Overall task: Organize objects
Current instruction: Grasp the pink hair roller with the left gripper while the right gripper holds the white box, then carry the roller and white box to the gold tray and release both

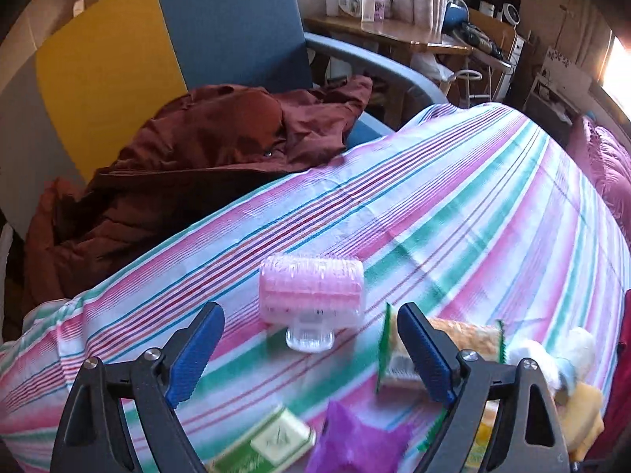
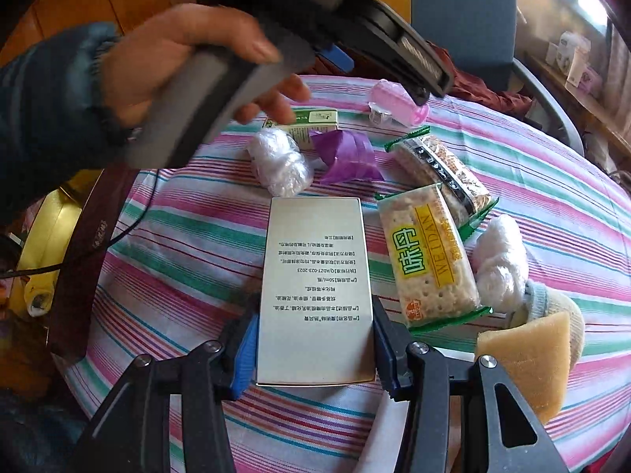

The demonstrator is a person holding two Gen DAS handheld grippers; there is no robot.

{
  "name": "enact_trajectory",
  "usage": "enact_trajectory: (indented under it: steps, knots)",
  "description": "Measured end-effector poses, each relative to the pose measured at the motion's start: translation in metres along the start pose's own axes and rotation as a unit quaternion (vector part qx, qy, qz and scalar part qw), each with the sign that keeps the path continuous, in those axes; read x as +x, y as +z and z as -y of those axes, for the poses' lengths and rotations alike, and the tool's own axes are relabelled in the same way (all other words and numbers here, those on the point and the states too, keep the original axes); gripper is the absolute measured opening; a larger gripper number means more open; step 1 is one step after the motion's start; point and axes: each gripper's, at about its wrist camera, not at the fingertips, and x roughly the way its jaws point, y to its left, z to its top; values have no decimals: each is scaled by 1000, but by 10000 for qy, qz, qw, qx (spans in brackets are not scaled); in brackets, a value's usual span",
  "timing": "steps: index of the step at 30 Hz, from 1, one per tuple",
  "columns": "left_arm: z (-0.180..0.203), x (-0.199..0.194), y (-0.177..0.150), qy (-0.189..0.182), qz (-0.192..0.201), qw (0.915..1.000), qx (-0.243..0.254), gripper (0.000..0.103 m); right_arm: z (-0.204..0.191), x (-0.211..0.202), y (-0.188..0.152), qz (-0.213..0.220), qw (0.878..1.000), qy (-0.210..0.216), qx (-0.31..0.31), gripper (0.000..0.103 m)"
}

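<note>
From our left wrist camera we see the left gripper [image 1: 311, 351] with its blue pads [image 1: 193, 354] spread wide and nothing between them, held above a striped tablecloth [image 1: 453, 197]. Just beyond the fingertips a pink hair roller [image 1: 311, 289] lies on its side on the cloth, with a clear plastic clip at its near end. Below it, at the bottom of the frame, sit a green-and-white small box [image 1: 272, 439] and a crumpled purple wrapper [image 1: 355, 441], and a cracker packet [image 1: 441, 351] lies partly behind the right-hand finger. A dark red jacket [image 1: 205, 149] is heaped on a blue chair [image 1: 232, 23] past the table's edge. From our right wrist camera, the right gripper [image 2: 313, 339] is clamped on the near end of a silver box [image 2: 315, 287] printed with dark text, both blue pads pressing its long sides while it lies flat on the cloth. To its right are two cracker packets, the nearer one labelled in yellow [image 2: 430, 252], then a white plastic bundle [image 2: 501, 260] and a tan sponge [image 2: 528, 358]. Farther back lie another white bundle [image 2: 280, 161], the purple wrapper, the small box and the roller. Our left hand [image 2: 185, 63], in a dark blue sleeve, grips the other tool's grey handle above the far items.
</note>
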Motion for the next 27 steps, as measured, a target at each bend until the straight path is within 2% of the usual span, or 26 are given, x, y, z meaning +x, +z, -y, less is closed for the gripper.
enact_trajectory:
  steps: [5,6,7,8,11,18,27]
  knots:
    - [2,19,9,-15,-58,10000,37,91,-1,1,0,8,10000,32,-3,51]
    - [2,23,10,17,-84,10000,38,88,-1,1,0,12,10000,37,-10,51]
    - [1,26,10,33,-85,10000,22,80,0,0,0,17,10000,43,-7,51]
    - [1,30,10,18,-147,9999,20,66,-1,0,0,26,10000,44,-11,51]
    - [-2,22,7,1,-21,10000,-4,66,0,0,1,55,10000,36,-45,50]
    - [-14,-54,-11,3,358,9992,-179,66,-6,-12,3,258,9996,59,-95,50]
    - [-55,-194,-64,392,779,9933,-757,66,-31,-38,8,643,9972,207,-322,50]
